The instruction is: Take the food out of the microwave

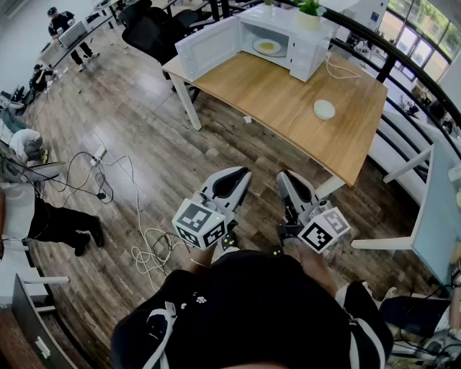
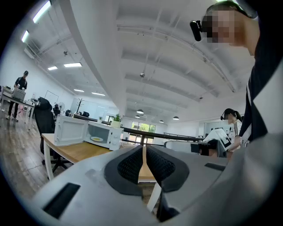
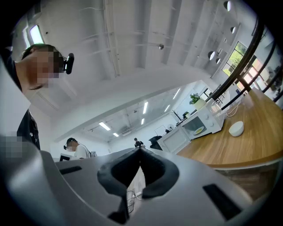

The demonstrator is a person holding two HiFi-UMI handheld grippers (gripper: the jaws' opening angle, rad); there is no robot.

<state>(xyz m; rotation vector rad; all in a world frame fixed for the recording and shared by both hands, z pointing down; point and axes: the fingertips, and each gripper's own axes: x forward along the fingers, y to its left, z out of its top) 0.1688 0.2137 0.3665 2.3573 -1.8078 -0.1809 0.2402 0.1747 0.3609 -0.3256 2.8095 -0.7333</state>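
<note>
Likely rigid, fragile plate (image 1: 268, 46) in microwave (image 1: 307, 56), to be pinched at rim; left gripper (image 1: 238, 177), right gripper (image 1: 286, 180) pressed together, empty.

Food (image 1: 267, 47) in microwave (image 1: 306, 54) indistinct

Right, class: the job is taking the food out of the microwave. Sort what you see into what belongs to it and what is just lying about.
Belongs:
microwave, door open
plate of food inside
left gripper and right gripper, both shut

Lying about:
white round object on the table
potted plant on the microwave
power strip on the floor
</note>
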